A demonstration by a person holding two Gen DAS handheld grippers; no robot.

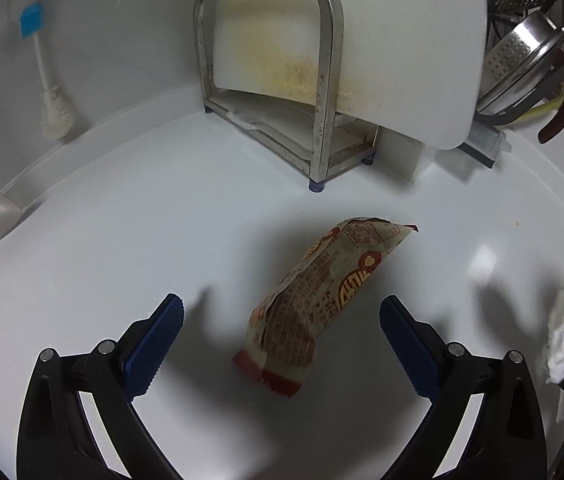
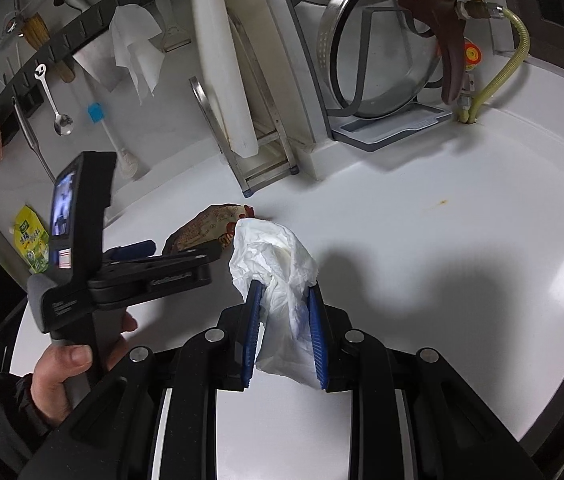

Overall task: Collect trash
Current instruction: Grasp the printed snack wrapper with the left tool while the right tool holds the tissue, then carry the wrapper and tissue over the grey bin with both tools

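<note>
Left wrist view, nearest first: the left hand-held gripper [image 1: 282, 344] hangs over the white surface [image 1: 122, 248] with its blue pads spread wide apart and nothing between them yet; the crumpled snack wrapper [image 1: 314, 300] lies flat on the surface just ahead, roughly centred in the gap, its red sealed end nearest and its long axis running away and to the right. To take it well, I would judge that the pads should come down on either side of the puffed middle of the wrapper, not the thin red edge, and close only once both pads are low enough to catch the film and not skid over it. At the right edge of this view a white wad shows, which the right wrist view explains: the right hand-held gripper [image 2: 284, 308] is clamped tight on a crumpled white tissue [image 2: 278, 264], held clear of the surface. A hand [image 2: 66, 372] grips the left tool's handle there. Farther back stand a metal rack [image 1: 314, 92] with a white cutting board [image 1: 382, 48] leaning in it, well clear of the wrapper, so the approach has room. Where the trash is to go is not visible.
</note>
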